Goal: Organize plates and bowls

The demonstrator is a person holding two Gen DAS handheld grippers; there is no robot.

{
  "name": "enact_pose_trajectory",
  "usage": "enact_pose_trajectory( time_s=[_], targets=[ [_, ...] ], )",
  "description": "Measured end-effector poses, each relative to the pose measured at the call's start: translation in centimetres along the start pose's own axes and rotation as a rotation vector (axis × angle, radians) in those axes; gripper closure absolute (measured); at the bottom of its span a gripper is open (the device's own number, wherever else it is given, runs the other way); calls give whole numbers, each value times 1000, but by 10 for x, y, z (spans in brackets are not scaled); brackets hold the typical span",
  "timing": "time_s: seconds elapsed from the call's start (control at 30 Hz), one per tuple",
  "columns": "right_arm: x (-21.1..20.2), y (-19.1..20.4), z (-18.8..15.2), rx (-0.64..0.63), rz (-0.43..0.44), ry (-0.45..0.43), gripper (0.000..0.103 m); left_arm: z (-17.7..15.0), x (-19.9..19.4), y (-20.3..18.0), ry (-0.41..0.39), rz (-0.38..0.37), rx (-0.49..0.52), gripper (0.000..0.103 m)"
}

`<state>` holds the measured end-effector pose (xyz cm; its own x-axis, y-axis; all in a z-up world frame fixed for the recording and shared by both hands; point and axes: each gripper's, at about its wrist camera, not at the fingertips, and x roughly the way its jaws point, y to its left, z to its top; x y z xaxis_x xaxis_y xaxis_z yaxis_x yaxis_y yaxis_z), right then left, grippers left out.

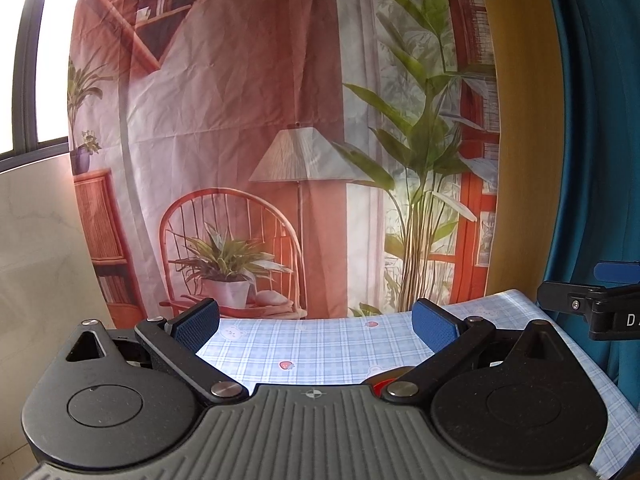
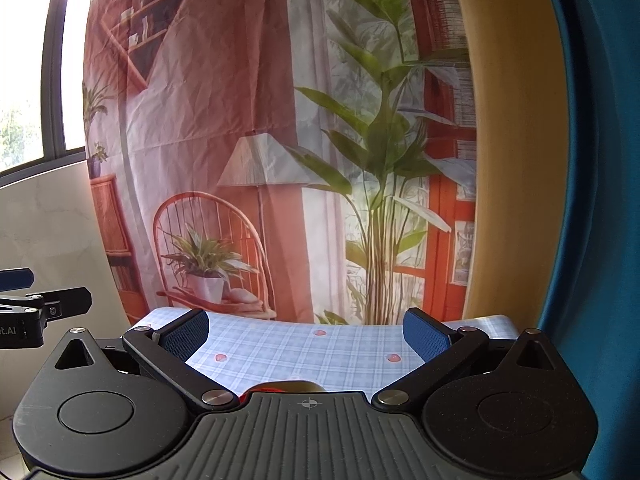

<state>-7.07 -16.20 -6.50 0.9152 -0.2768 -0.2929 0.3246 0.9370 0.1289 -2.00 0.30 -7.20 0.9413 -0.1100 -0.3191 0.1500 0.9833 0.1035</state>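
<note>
Both the left hand-held gripper [image 1: 316,326] and the right hand-held gripper [image 2: 306,330] hover with fingers apart, empty, above the checked bench [image 1: 320,344]. A red dish [image 2: 262,389] edge shows, mostly hidden beneath each gripper body; its type is indeterminate.

Bright daylight from window [image 1: 48,52] left; overexposed glare; fisheye edges bowed.

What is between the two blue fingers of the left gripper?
Nothing is held there. In the left wrist view, only bare blue checked tablecloth with a small strawberry print shows between the left gripper's open fingers.
</note>
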Motion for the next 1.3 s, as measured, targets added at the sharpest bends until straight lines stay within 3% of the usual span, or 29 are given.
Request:
enact_pose_trajectory(
  time_s=[1.3],
  targets=[
    [-2,2,4,-2,-3,-6,0,-3,-3,4,5,10,-30,0]
  ],
)
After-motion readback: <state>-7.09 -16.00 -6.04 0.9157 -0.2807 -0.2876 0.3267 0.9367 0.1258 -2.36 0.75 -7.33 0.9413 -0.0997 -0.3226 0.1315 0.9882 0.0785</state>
